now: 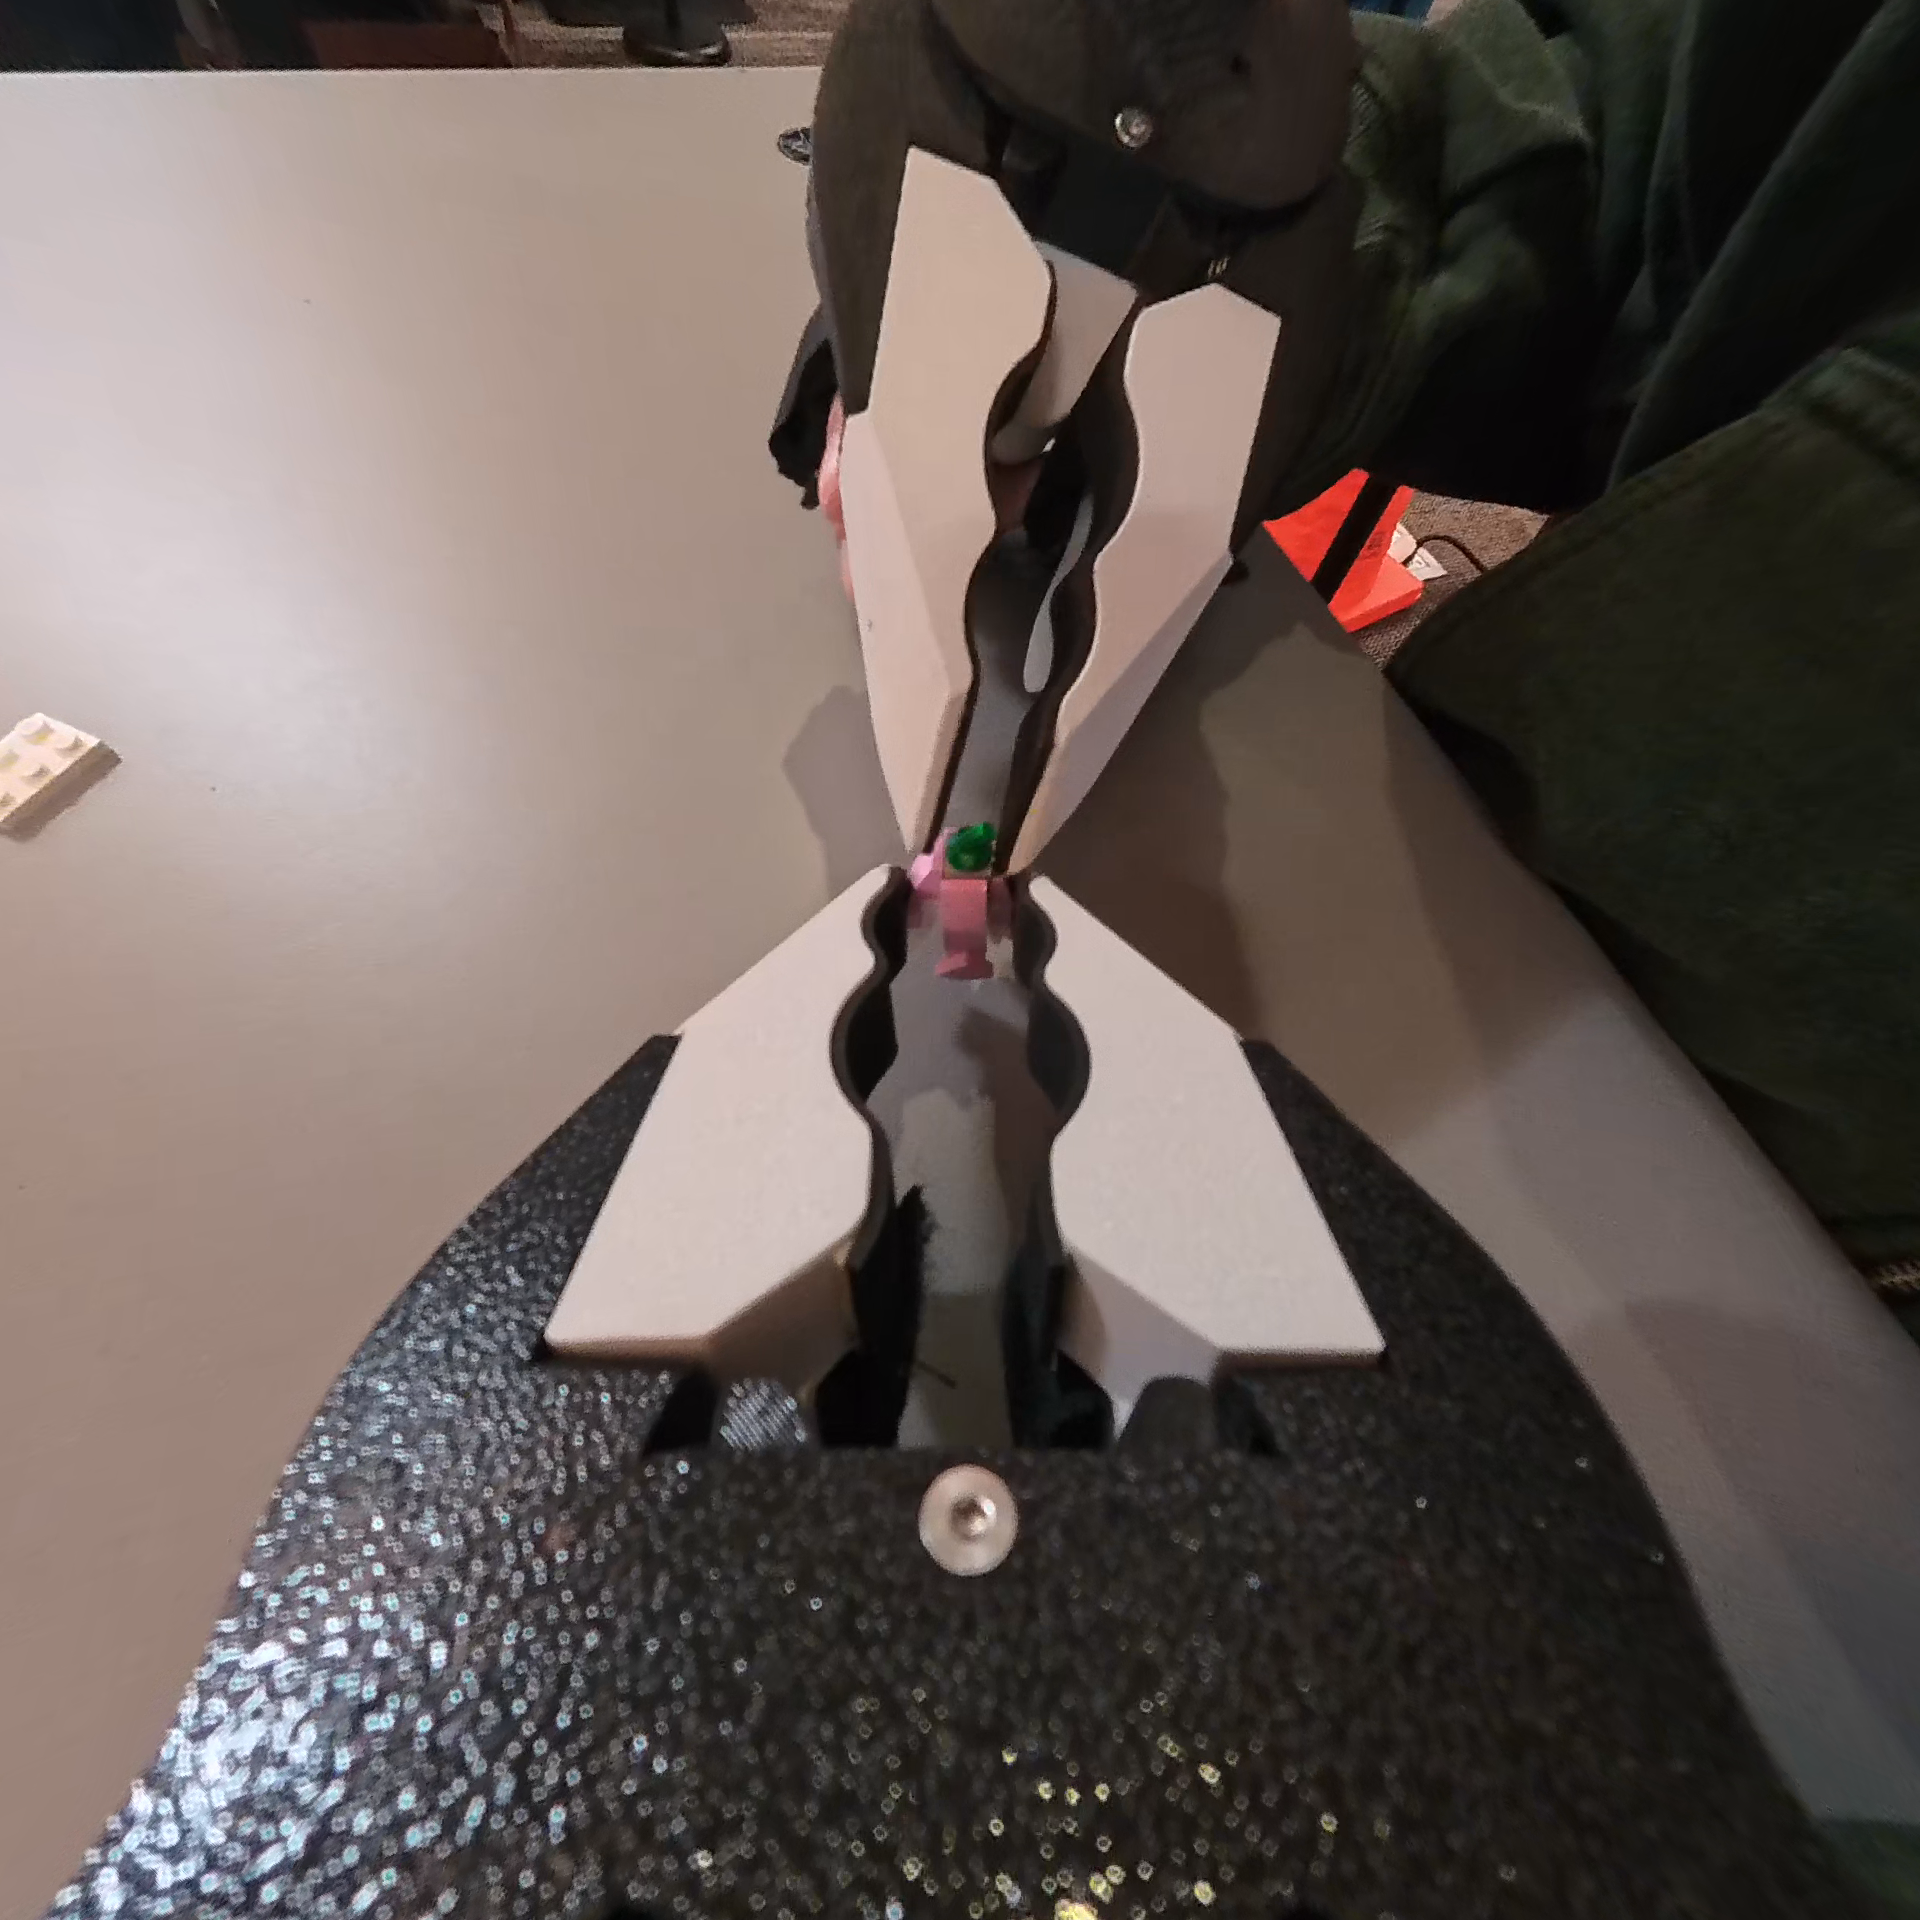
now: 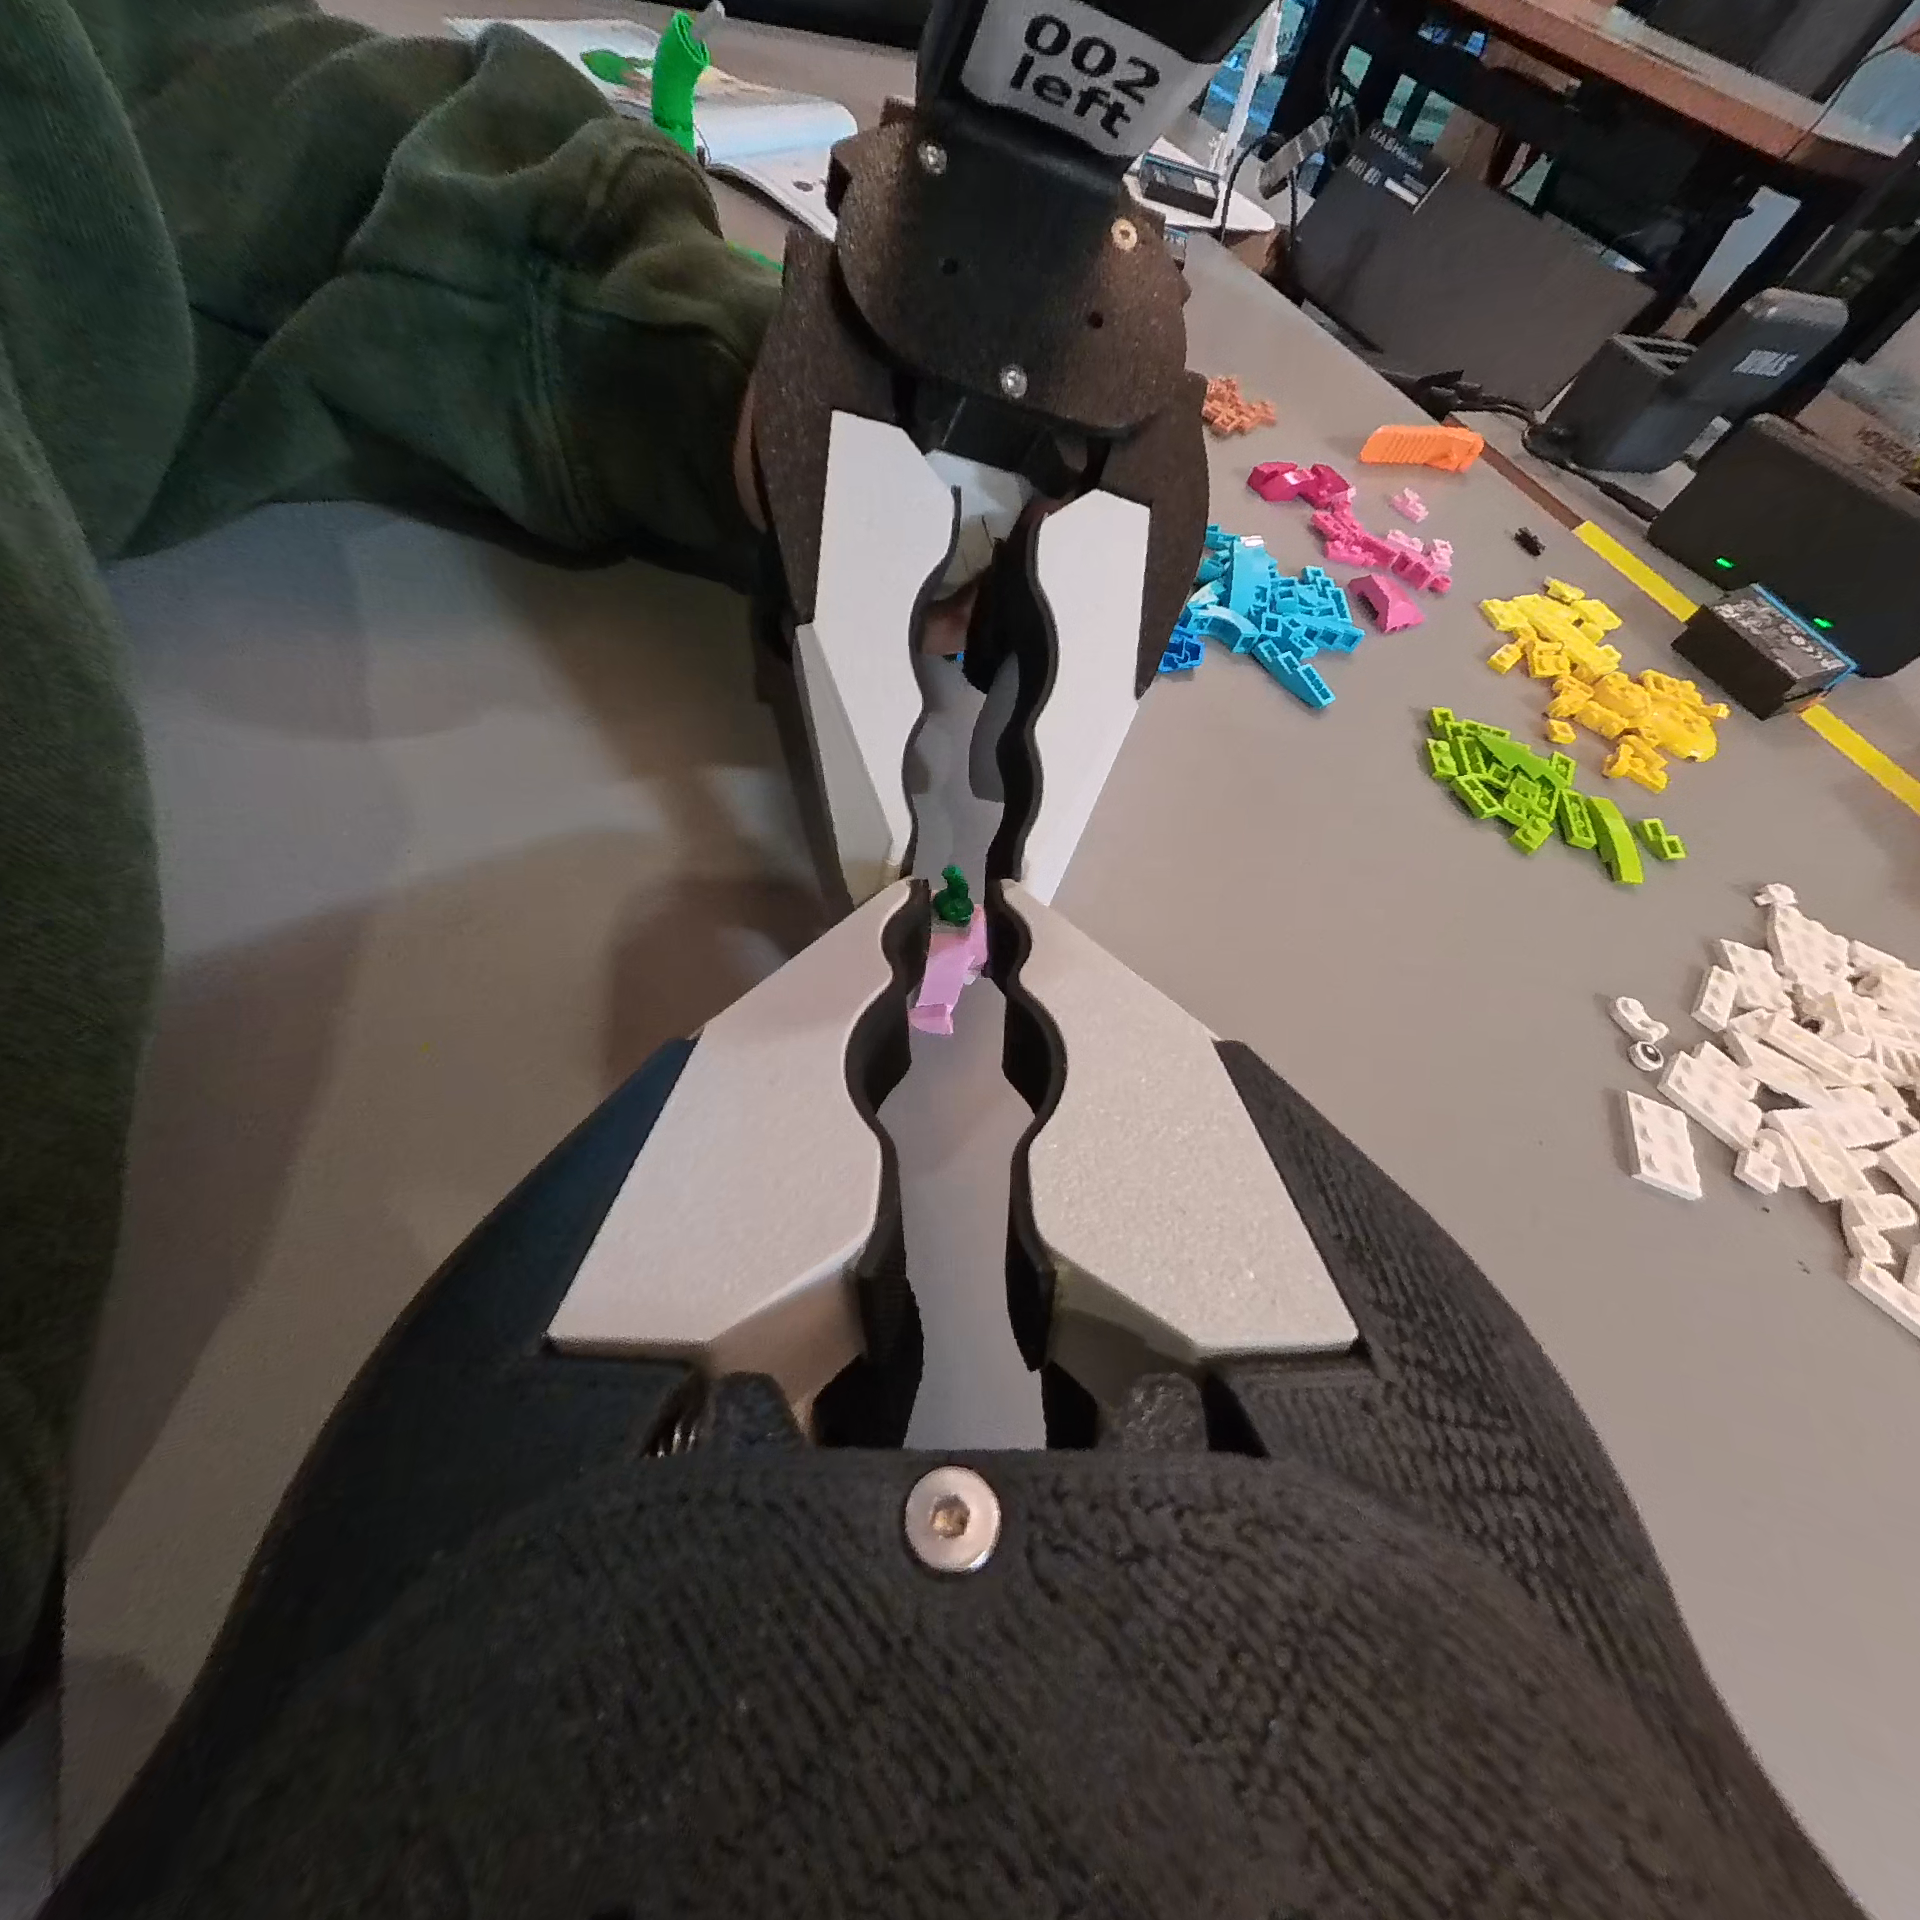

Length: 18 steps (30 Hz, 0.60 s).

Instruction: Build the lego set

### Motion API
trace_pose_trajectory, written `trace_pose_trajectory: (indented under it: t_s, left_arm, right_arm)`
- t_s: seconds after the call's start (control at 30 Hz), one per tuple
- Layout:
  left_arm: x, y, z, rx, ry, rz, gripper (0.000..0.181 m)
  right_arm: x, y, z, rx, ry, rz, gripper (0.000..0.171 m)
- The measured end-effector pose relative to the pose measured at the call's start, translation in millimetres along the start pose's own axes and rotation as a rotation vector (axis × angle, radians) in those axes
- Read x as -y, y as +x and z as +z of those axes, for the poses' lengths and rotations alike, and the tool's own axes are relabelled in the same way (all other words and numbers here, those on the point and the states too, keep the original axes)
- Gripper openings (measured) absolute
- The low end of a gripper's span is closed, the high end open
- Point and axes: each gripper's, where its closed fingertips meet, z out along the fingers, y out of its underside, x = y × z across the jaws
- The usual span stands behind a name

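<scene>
The left tongs (image 1: 961, 899) and right tongs (image 2: 961, 914) meet tip to tip above the counter (image 2: 1351, 1039), both clamped on a small pink lego piece (image 2: 951, 971). Its long axis runs along the right tongs' fingers, a dark green stud piece (image 2: 951, 891) sitting on its far end toward the left tongs.

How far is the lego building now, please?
Early stage. Done: only a tiny pink piece carrying a small green piece. In hand: the left claw and right claw meet tip to tip around it; who grips what is unclear. Left: the blue, yellow, lime and white brick piles lie unused.
</scene>
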Motion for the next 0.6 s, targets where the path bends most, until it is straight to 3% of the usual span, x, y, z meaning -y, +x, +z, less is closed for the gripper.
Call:
trace_pose_trajectory:
  t_s: [0.6]
  left_arm:
    - [-0.3,-1.0,0.2,0.003,-0.002,-0.003,0.018]
  right_arm:
    - [2.8,-0.3,-5.7,0.042,0.019,0.126,0.004]
